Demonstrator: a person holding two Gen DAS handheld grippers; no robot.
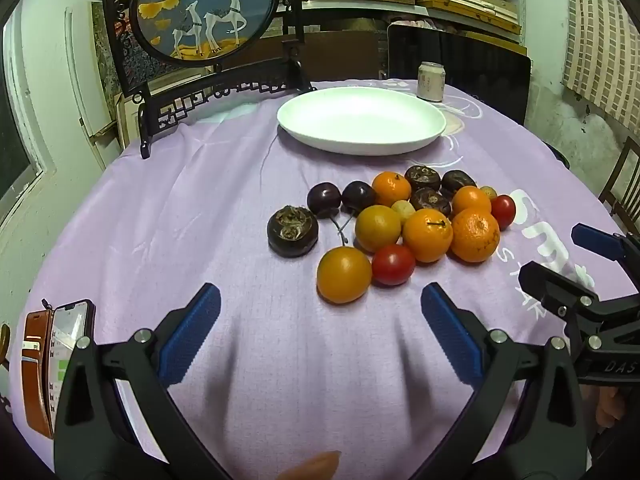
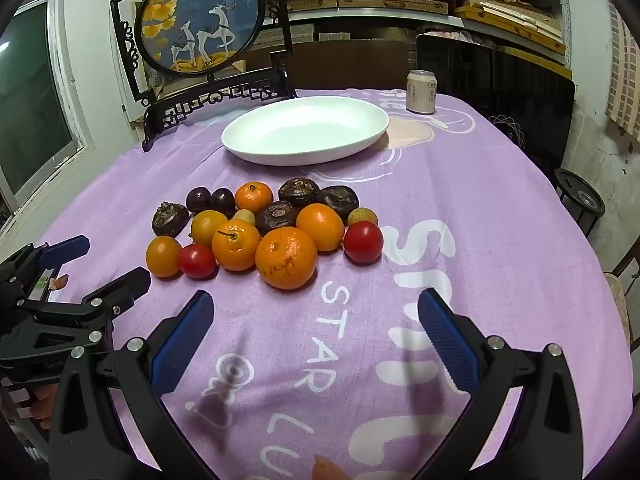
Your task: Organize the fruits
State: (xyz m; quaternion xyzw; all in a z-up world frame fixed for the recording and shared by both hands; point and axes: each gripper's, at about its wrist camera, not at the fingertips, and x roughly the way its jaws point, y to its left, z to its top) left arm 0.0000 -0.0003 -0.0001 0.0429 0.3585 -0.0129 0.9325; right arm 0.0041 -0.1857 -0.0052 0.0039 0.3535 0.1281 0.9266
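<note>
Both tongs wide open, nothing btwn the pads. Left gripper (image 1: 320,336) and right gripper (image 2: 316,340) hover side by side over bare cloth, tilted down toward the fruit pile (image 1: 404,220). We read this as the start pose: no fruit picked yet, white dish (image 1: 362,120) empty.

Fruit sits bunched on the purple cloth (image 1: 180,220), at 12 o'clock from the left tongs and 11 from the right. Dish is past the pile, 12 o'clock again, so the likely job is pile → dish.

Why it matters how they lie:
- most pieces touch each other, so grabbing a middle one prob shoves its neighbours
- outliers are easier: yellow-orange fruit (image 1: 344,274) nearest the left tongs, dark ridged fruit (image 1: 292,232) alone at the pile's 9 o'clock, red tomato (image 2: 363,242) at its 3 o'clock
- round fruit on cloth, we expect rolling if nudged

Room:
- open cloth at 9 and 3 of the pile, and a clear strip btwn pile and dish
- drink can (image 2: 421,92) stands at the dish's 2 o'clock, near its rim; avoid on the drop
- deer screen (image 2: 200,20) w/ black stand at the dish's 10 o'clock
- phone in case (image 1: 56,364) near the table edge at 8 o'clock of the left tongs
- the two tongs sit close together; cross-reach risks a clash
</note>
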